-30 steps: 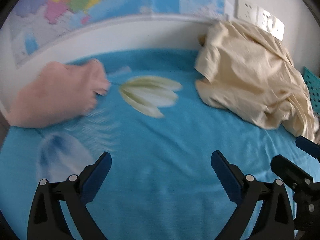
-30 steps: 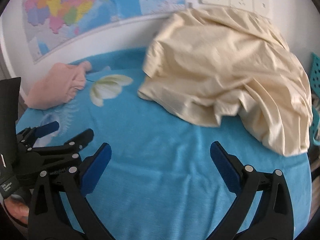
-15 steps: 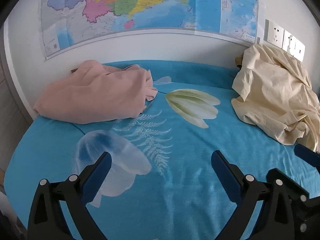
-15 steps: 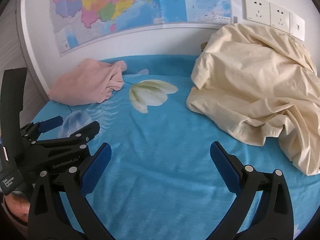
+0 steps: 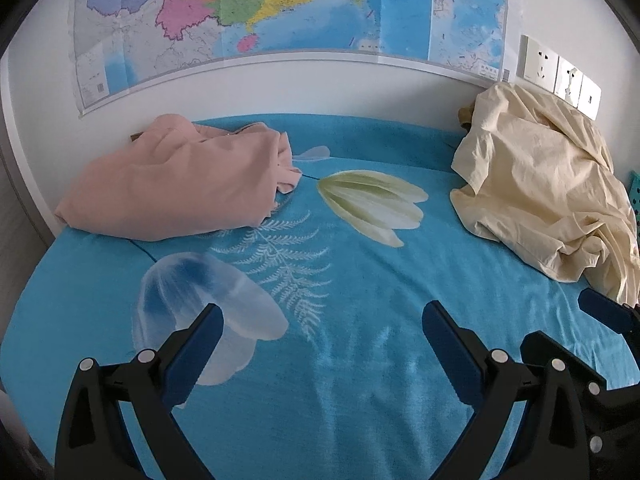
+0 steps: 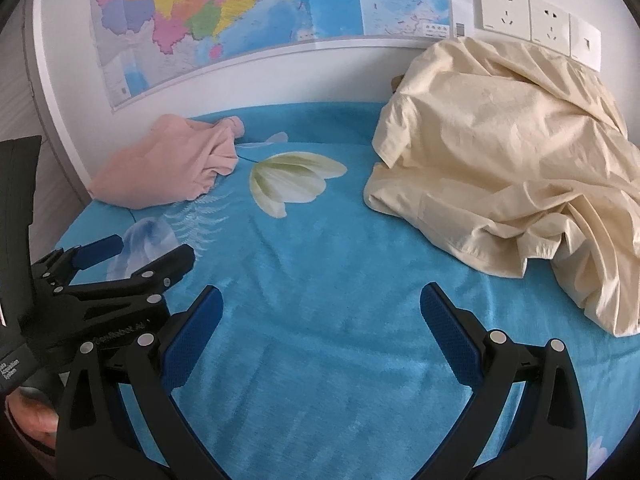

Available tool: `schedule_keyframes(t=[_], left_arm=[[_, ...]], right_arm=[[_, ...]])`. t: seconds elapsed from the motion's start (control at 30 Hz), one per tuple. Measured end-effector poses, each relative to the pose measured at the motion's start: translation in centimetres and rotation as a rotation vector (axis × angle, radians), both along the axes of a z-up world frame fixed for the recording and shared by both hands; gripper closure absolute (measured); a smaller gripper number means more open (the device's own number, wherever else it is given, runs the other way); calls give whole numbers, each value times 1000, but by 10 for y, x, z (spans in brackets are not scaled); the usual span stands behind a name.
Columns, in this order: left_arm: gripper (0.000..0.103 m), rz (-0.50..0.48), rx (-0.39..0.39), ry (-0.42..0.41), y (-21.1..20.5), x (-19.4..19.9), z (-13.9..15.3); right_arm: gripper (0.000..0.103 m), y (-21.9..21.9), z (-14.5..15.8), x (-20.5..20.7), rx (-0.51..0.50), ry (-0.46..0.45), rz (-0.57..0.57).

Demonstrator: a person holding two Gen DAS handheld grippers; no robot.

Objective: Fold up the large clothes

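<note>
Both views have swung left; left gripper (image 5: 320, 320) and right gripper (image 6: 322, 304) gape wide (empty), clothes untouched.

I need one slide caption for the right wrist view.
Open right gripper above blue blanket; cream garment and pink garment lie unfolded.
</note>
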State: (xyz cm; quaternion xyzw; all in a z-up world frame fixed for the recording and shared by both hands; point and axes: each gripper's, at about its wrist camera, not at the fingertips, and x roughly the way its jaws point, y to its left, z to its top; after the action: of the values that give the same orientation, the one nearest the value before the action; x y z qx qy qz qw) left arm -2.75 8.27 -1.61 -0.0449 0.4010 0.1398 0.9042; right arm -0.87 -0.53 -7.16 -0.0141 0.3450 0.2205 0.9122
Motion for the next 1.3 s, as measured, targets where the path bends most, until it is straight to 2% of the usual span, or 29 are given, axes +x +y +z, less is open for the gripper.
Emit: schedule_keyframes(t=[0.7, 0.97, 1.13, 1.3], left_arm=[[6, -2, 20, -3, -5, -2, -2], [6, -15, -40, 22, -3, -1, -8], [6, -15, -18, 29, -6, 2, -11], [6, -18, -37, 55, -4, 6, -20]], right_arm=[[5, -3, -4, 0, -6, -1, -12], [5, -3, -6, 1, -15, 2, -24], [5, -6, -10, 3, -21, 13, -39], [5, -7, -15, 7, -31, 30, -52]])
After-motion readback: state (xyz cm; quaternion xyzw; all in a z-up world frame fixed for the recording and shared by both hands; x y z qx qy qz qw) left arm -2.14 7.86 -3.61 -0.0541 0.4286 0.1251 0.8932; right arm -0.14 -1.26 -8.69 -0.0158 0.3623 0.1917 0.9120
